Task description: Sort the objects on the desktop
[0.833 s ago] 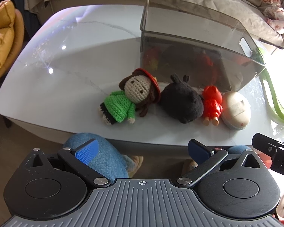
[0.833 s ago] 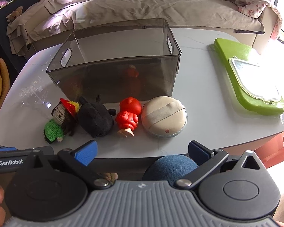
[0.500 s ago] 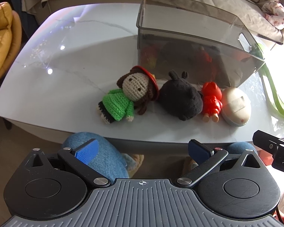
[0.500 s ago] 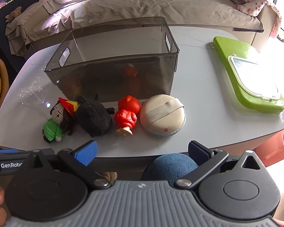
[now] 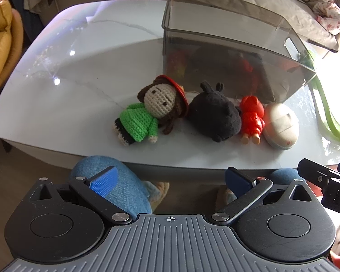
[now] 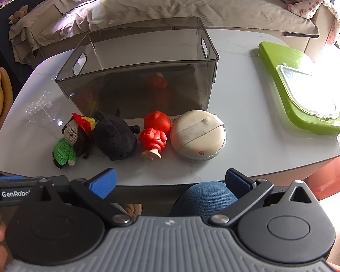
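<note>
Left wrist view: we hold the left gripper [image 5: 170, 179] back from the near edge of the tabletop [image 5: 63, 95], fingers spread wide and empty. Four toys lie in a row along the front wall of the bin [image 5: 226, 52]: doll [image 5: 145, 115], black plush [image 5: 215, 117], red figure [image 5: 252, 119], puff [image 5: 281, 125]. Each touches or lies just beside its neighbour. We judge that the row sits near the bin so each lift into it is short, and that both grippers wait wide open because no toy has been chosen. In the right wrist view, the right gripper [image 6: 170, 181] is likewise agape and empty, below the puff [image 6: 198, 134] and red figure [image 6: 155, 133]. Only this view shows the bin [image 6: 142, 86] from above its rim, apparently bare, so red tints on its wall are probably reflections. It alone shows the green case [image 6: 292, 86] whole, well apart at right. Only the left view shows the doll's face and the bare left tabletop; the case there is a washed-out green edge.
</note>
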Available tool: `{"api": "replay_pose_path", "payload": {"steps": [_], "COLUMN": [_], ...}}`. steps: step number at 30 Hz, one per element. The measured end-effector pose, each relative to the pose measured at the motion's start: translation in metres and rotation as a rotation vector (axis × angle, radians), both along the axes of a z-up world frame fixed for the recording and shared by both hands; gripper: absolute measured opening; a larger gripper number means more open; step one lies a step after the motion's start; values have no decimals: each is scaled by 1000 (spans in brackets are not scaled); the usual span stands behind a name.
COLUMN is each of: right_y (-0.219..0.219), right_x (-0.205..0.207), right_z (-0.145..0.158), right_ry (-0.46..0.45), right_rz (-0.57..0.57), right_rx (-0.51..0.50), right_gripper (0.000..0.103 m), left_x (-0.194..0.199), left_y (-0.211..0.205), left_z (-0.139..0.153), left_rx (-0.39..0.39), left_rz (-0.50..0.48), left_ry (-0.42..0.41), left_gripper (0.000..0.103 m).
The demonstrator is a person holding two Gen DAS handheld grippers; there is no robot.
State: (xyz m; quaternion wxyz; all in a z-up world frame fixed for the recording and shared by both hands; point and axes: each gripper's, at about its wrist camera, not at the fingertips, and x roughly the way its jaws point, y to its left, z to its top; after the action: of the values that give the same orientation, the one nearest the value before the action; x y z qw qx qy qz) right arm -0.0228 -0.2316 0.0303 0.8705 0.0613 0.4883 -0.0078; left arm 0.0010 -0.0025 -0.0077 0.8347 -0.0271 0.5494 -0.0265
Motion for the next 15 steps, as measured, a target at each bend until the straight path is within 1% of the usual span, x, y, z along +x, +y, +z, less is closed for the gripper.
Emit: {"api": "replay_pose_path", "payload": {"steps": [11, 15], "right_y": [-1, -4], "right_x": [0, 0], "right_z": [-2, -5], "right_ry": [7, 8], "right_rz": [-2, -8], "right_rx": [4, 13], "right_gripper": [103, 103], "left_x": [4, 5], "left_y": [1, -1], "left_z": [-2, -5], "left_rx": [-11, -4], "left_rz": [9, 5], "left_ry": [16, 25], "left_gripper": [103, 103]}}
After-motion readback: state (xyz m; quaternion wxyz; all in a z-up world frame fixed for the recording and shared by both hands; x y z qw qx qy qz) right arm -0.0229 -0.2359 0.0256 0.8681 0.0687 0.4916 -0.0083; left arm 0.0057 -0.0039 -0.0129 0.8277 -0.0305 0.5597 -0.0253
